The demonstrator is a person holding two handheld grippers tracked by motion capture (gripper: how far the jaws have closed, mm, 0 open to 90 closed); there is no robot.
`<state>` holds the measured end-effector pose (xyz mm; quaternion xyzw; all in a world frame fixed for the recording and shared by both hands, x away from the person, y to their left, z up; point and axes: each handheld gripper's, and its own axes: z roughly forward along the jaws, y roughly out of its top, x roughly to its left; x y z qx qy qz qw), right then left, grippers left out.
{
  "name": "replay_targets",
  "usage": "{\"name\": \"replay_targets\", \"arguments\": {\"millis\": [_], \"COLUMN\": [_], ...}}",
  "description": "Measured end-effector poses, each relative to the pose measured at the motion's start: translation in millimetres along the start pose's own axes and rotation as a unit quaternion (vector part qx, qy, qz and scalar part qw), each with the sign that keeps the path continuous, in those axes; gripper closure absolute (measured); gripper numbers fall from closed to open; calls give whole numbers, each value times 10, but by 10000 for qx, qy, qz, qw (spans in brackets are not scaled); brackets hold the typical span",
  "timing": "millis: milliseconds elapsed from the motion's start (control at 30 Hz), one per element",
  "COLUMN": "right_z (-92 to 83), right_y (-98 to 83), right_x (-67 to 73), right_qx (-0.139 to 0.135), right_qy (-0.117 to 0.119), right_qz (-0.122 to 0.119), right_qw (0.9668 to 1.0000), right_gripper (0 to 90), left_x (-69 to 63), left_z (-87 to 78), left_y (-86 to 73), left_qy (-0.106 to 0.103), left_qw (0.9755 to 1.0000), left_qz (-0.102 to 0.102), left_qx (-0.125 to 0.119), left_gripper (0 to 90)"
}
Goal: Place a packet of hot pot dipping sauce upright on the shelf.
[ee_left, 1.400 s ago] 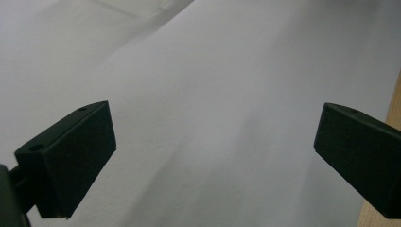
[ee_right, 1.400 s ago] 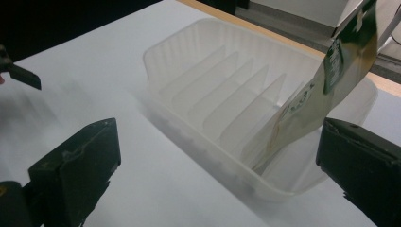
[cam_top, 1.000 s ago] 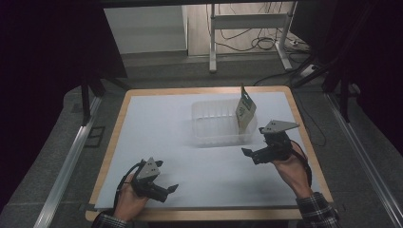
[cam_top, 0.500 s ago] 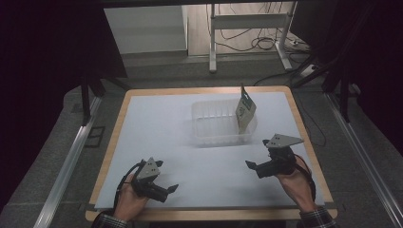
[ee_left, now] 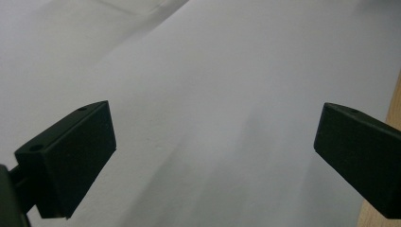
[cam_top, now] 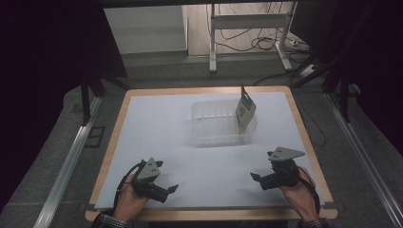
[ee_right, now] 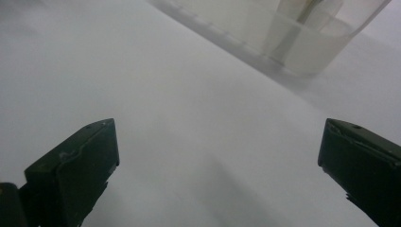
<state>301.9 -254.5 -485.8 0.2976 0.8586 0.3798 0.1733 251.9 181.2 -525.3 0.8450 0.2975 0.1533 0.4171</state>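
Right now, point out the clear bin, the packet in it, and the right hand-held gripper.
clear bin (cam_top: 209, 124), high view, bare left part of its floor
packet (cam_top: 245, 114), high view, middle of its printed face
right hand-held gripper (cam_top: 259, 181), high view, between its fingertips

White-topped table, one tub on it

I see a table (cam_top: 304, 142) with a wooden rim and a white sheet (cam_top: 157, 137) covering nearly all of its top. On the sheet, toward the far right, sits a clear plastic container (cam_top: 214, 128), with a packet (cam_top: 245, 113) standing tilted against its right wall inside it. My two hands rest at the near edge, well apart from the container.
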Motion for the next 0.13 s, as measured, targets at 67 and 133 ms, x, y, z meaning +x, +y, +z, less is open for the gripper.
{"name": "replay_targets", "arguments": {"millis": [67, 133], "right_z": [4, 8], "right_y": [-18, -26], "right_x": [-8, -20], "right_qx": [28, 18], "right_qy": [-1, -3], "right_qz": [9, 35], "right_qw": [10000, 10000], "right_gripper": [0, 0], "left_x": [2, 2], "left_z": [-1, 0], "left_y": [2, 2], "left_qy": [3, 4], "left_qw": [10000, 10000], "left_qz": [-3, -4], "left_qx": [-6, -9], "left_gripper": [0, 0]}}
